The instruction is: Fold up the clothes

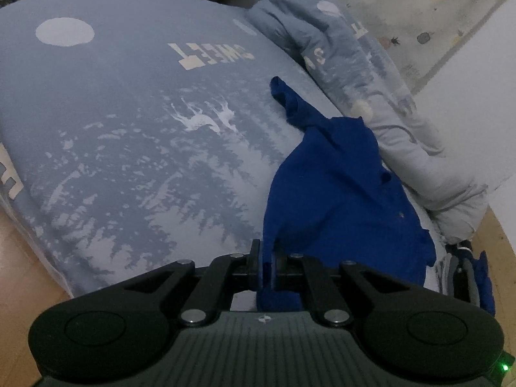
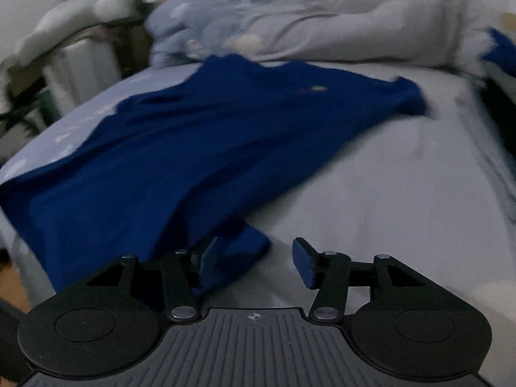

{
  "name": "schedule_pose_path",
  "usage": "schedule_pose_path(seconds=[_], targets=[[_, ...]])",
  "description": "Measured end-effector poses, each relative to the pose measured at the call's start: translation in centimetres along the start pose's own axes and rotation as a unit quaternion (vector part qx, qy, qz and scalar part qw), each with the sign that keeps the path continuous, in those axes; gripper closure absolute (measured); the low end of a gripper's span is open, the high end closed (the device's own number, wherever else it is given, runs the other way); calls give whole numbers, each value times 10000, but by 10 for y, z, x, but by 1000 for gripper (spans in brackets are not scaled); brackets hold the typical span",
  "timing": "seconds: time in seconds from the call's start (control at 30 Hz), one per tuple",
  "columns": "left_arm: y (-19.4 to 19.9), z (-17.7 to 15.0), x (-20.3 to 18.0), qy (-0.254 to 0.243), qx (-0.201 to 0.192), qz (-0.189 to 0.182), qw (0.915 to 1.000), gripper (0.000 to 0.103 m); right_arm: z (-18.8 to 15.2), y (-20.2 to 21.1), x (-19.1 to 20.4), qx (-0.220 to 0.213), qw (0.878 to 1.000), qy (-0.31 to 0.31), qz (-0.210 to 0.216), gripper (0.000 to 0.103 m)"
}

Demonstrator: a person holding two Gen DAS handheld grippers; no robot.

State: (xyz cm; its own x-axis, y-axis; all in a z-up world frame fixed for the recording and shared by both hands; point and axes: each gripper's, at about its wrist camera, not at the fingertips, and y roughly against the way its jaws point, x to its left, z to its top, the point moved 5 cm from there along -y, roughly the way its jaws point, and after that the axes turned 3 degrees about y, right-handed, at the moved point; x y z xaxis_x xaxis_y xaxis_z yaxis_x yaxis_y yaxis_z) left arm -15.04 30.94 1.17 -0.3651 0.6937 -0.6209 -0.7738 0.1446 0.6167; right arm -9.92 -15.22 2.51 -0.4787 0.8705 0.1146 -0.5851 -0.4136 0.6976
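The left tongs [image 1: 265,264] are clamped on a hem corner of the blue polo shirt [image 1: 338,187] at the bed's [image 1: 129,129] near edge. The shirt lies spread over the printed sheet (deer, trees). The right tongs [image 2: 254,258] gape wide at its other hem corner, gripping nothing.

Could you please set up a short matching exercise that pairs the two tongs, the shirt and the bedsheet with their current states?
Things:
1. left tongs
2. right tongs
3. royal-blue cotton polo shirt
4. pale blue bedsheet printed with white deer and trees

States:
A. spread under the garment
B. open, one finger by the fabric edge
C. lying rumpled on the bed
D. shut on a blue fabric edge

Pairs: 1-D, 2-B, 3-C, 4-A
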Motion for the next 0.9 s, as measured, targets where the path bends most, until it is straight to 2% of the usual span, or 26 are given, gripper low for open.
schedule_pose_path(seconds=[0.07, 0.1, 0.13, 0.17, 0.23, 0.33, 0.57, 0.77, 0.83, 0.9], targets=[[0, 0, -2, -35, 11, 27, 10000, 95, 3, -12, -5, 73, 9997, 114, 198, 48], [0, 1, -2, -33, 20, 32, 10000, 95, 3, -15, -4, 171, 9992, 264, 239, 56], [1, 1, -2, -31, 28, 37, 10000, 95, 3, -18, -2, 264, 9985, 397, 258, 84], [2, 1, -2, -23, 30, 33, 10000, 95, 6, -16, -1, 337, 9982, 462, 189, 99], [5, 2, -3, -5, 40, -15, 10000, 95, 11, -12, 1, 470, 9972, 580, 50, 98], [9, 1, -9, -39, 102, -168, 9998, 95, 13, 22, -8, 520, 9968, 582, -184, 99], [25, -11, -19, -79, 271, -433, 9987, 95, -5, 115, -38, 557, 9952, 105, -798, 99], [42, -22, -27, -109, 374, -616, 9973, 95, -27, 171, -38, 543, 9928, -244, -1043, 99], [47, -25, -29, -118, 409, -674, 9968, 95, -39, 181, -33, 656, 9914, -345, -1083, 99], [40, -30, -23, -125, 521, -431, 9976, 95, -53, 181, -28, 889, 9888, -328, -1154, 99]])
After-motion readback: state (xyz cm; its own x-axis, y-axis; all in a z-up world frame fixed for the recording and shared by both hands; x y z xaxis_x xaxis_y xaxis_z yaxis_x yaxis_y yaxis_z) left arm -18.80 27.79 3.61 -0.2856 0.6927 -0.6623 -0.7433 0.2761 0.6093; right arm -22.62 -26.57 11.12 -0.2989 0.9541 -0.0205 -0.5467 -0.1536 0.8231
